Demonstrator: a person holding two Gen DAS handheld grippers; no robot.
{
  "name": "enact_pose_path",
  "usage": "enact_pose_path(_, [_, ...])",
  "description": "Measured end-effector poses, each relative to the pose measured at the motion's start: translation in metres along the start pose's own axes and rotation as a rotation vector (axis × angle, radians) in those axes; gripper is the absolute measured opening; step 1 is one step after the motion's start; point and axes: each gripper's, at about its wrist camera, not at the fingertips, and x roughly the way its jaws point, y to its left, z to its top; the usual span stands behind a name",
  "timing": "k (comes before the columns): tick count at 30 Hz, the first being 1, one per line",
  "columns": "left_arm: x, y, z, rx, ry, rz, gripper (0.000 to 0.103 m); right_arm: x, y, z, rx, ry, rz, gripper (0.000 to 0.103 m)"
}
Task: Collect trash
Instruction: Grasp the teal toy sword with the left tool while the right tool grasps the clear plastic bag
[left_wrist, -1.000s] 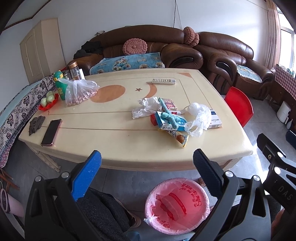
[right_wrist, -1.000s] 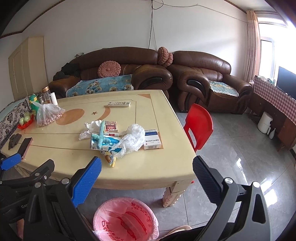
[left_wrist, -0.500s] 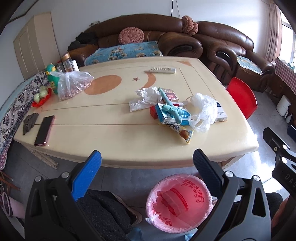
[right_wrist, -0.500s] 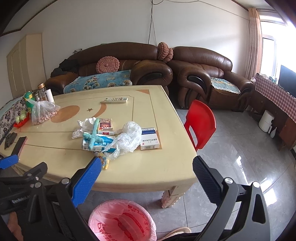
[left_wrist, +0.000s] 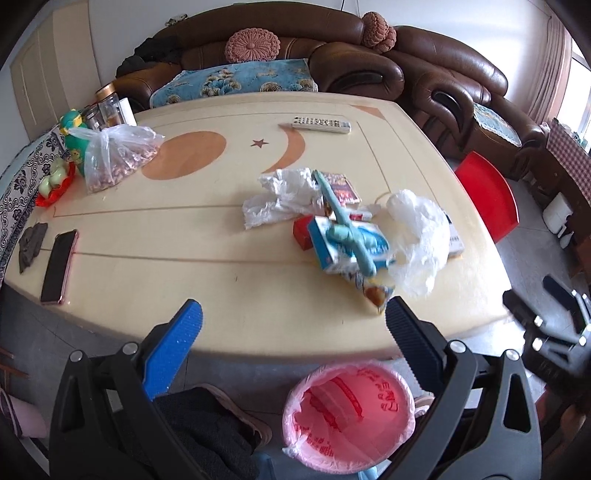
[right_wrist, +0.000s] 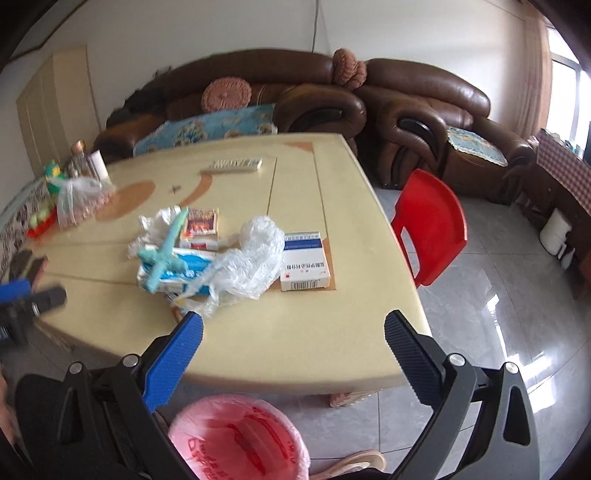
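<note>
Pink bin (right_wrist: 236, 439) cut off below

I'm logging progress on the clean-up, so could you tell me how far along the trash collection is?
Barely begun. Done: nothing is visibly collected in the pink-lined bin. In hand: nothing; the left gripper and right gripper are both open, short of the pile. Left: crumpled plastic bag, white wrapper, snack packet and boxes on the table.

Left tongs (left_wrist: 293, 323) and right tongs (right_wrist: 293, 332) both agape, empty, side by side.
</note>
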Motion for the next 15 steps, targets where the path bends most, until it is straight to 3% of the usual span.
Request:
enact_pose_path(6, [0.023,-0.016,0.042,0.027,0.033,-0.024,0.097,0.029,-0.005,0.02,0.026,0.036,0.13,0.094])
enact_pose_path(15, [0.055,-0.041,0.096,0.069,0.097,-0.023,0.097,0.063,-0.005,0.053,0.022,0.076,0.188,0.094])
